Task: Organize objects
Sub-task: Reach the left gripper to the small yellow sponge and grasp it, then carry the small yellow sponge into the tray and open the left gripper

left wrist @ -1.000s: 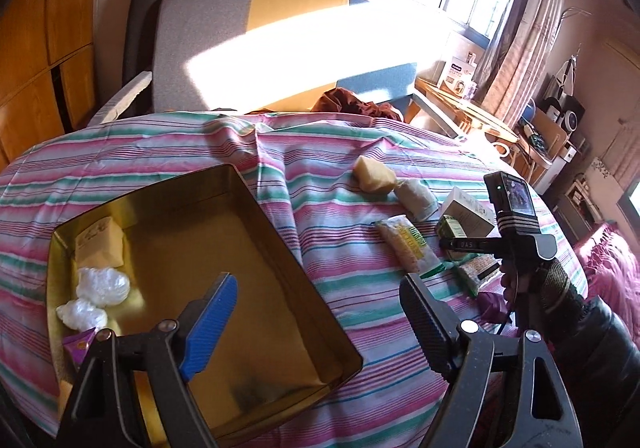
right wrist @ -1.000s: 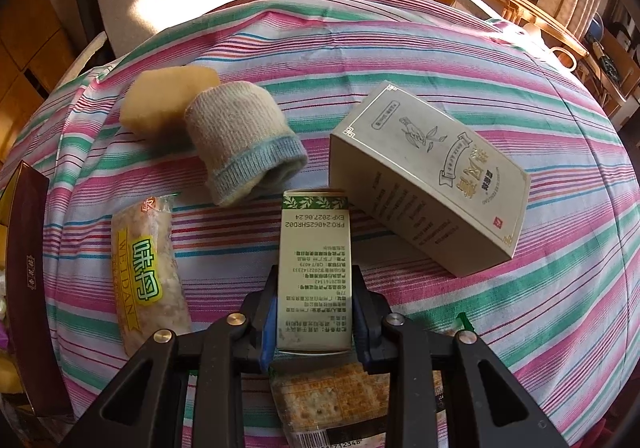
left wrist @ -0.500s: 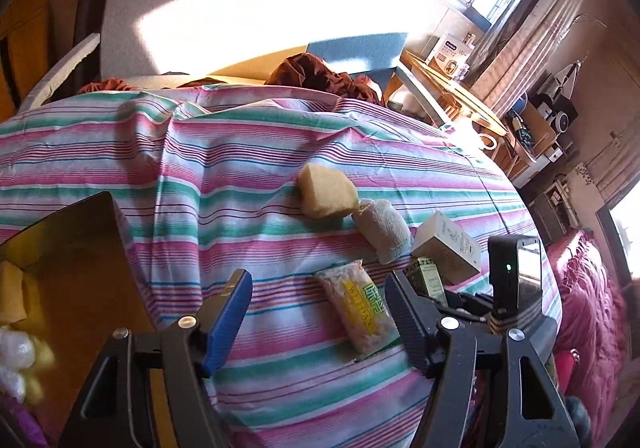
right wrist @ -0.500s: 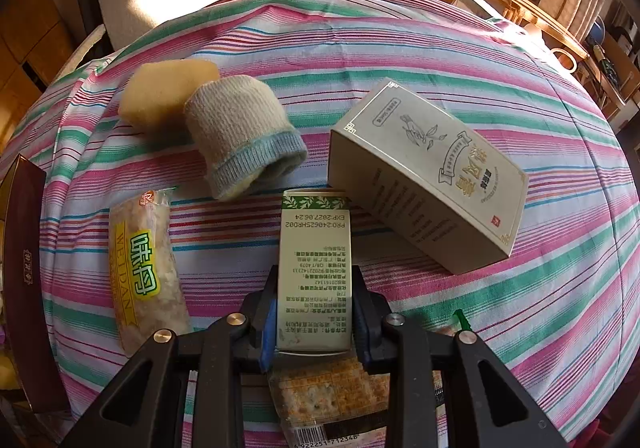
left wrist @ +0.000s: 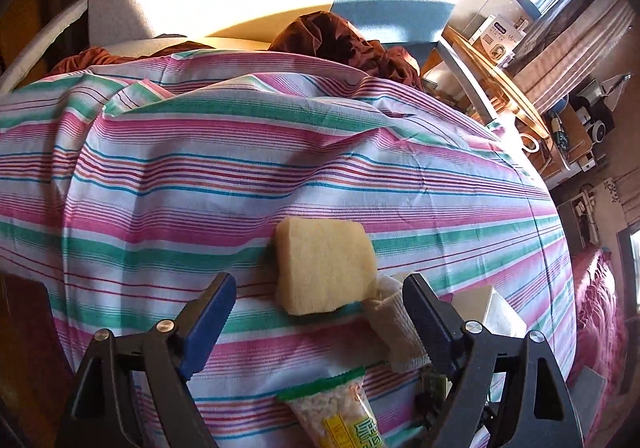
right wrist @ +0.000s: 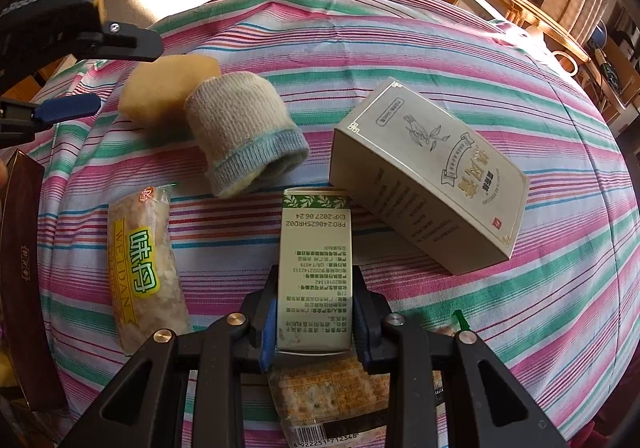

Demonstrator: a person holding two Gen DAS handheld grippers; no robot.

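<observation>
Swinging away from the gold tin it hovered over a second ago, the left hand-held gripper (left wrist: 318, 314) now hangs over the striped worktop (left wrist: 200, 175) with the sponge (left wrist: 325, 266) straight ahead at twelve o'clock, just beyond its tips; its jaws are opening and nothing is between them yet. The sponge lies with its long side across the gap, left to right, so the pads would close on its short ends, I reckon. A rolled sock (left wrist: 394, 328) touches the sponge at four o'clock and crowds the right finger. The snack pack (left wrist: 340, 412) sits at six o'clock, under the gripper's body. The right hand-held gripper (right wrist: 314, 312) has not budged and is clamped on the small green carton (right wrist: 316, 264), which points away toward twelve o'clock. The left hand is plainly the nearer one to the sponge.
</observation>
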